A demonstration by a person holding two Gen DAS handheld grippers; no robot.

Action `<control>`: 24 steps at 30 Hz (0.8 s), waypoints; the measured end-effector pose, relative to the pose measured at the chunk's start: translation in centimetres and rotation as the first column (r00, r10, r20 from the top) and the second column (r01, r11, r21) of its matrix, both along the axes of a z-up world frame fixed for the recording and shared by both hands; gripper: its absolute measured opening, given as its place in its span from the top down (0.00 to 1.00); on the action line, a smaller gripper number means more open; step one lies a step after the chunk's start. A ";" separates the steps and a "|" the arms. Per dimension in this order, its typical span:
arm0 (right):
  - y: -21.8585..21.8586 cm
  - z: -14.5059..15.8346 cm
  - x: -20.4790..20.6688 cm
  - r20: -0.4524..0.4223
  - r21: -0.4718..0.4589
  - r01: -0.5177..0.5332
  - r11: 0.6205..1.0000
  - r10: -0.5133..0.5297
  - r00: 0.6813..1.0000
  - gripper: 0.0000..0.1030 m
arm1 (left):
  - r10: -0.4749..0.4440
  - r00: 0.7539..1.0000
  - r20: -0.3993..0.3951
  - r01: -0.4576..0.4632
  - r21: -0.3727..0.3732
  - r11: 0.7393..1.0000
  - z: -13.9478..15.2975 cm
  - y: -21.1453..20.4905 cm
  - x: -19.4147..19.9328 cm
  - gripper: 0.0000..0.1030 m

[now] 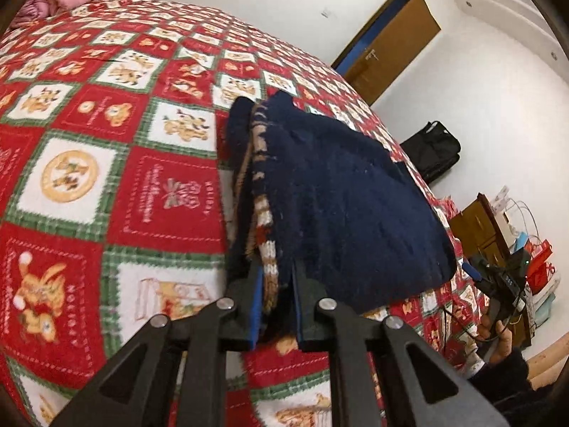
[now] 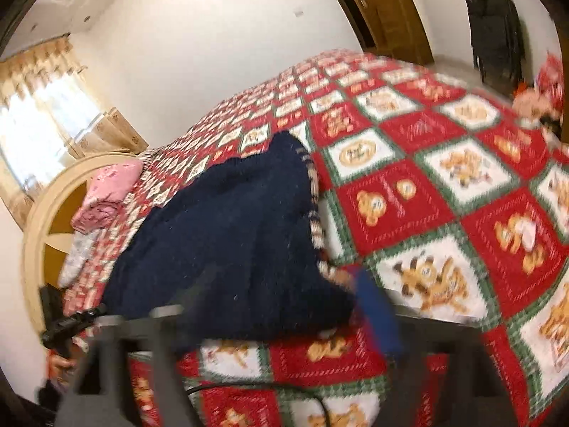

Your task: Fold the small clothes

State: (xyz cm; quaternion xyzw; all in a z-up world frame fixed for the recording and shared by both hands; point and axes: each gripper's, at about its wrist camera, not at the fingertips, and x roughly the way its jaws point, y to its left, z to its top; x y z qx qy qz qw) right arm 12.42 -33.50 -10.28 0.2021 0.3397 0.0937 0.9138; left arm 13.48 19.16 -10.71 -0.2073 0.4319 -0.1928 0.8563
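Here the navy knitted garment (image 1: 341,206) lies folded on the bed, spread over a red, white and green checked blanket (image 1: 106,163) printed with orange cartoon cats. Its top layer is plain dark blue, and along the folded edge a band of brown, white and red pattern shows between the layers. The left gripper (image 1: 277,295) has its jaws drawn nearly together on that near edge, the blue-lined pads pressing the stacked layers of knit from either side, so the garment is pinched and held there. In the right wrist view, which is smeared with blur, the same garment (image 2: 227,235) sits across the middle of the bed with its patterned edge toward the right. The right gripper (image 2: 284,323) has its jaws standing wide apart; one blue pad is just beside the garment's near corner, and the other finger is lost in the blur against the dark cloth, and nothing appears to be clamped between them. From the left wrist view the right gripper and the hand (image 1: 498,338) that carries it are seen off the garment's far corner, at the bed's edge. A pink pillow (image 2: 113,181) rests by the headboard (image 2: 53,210), well apart from the garment, and a brown door (image 1: 391,46) stands in the white wall beyond.
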 end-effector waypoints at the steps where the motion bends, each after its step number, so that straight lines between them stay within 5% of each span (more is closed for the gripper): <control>1: 0.3 0.0 0.3 0.004 -0.013 -0.019 1.000 0.019 1.000 0.16 | -0.001 1.000 -0.002 0.001 -0.003 1.000 0.0 -0.1 0.3 0.83; 4: 0.9 -1.1 1.9 -0.037 -0.007 -0.065 0.998 0.065 0.997 0.16 | -0.011 1.000 -0.012 0.010 -0.034 0.999 -0.1 -0.4 0.8 0.68; 7: 2.7 -2.1 3.3 -0.082 -0.131 -0.092 0.987 0.081 0.993 0.19 | -0.031 0.999 -0.018 0.030 -0.076 0.997 -0.3 -0.8 1.2 0.50; 10: 4.9 -2.8 4.2 -0.126 -0.280 -0.126 0.952 0.094 0.988 0.70 | -0.038 0.999 -0.036 0.035 -0.074 0.997 -0.6 -1.6 1.4 0.43; 11: 5.2 -2.8 4.1 -0.129 -0.322 -0.125 0.938 0.088 0.988 0.77 | -0.036 0.999 -0.035 0.034 -0.056 0.998 -0.6 -1.9 1.5 0.43; 12: 5.4 -2.4 4.1 -0.128 -0.329 -0.139 0.934 0.102 0.987 0.82 | -0.035 0.999 -0.027 0.035 -0.020 0.999 -0.5 -2.4 1.5 0.45; 15: 4.9 -1.3 3.3 -0.115 -0.293 -0.155 0.944 0.126 0.985 0.85 | -0.041 0.998 -0.041 0.043 0.060 0.997 -0.6 -3.1 1.7 0.89; 19: 4.7 1.2 1.3 -0.068 -0.261 -0.189 0.947 0.177 0.982 0.86 | -0.061 0.998 -0.015 0.059 -0.111 0.992 0.0 -1.5 0.7 0.90; 24: 3.7 0.3 0.3 -0.111 -0.266 -0.191 0.945 0.167 0.980 0.86 | -0.051 0.997 0.057 0.057 -0.109 0.992 1.1 0.0 -1.5 0.90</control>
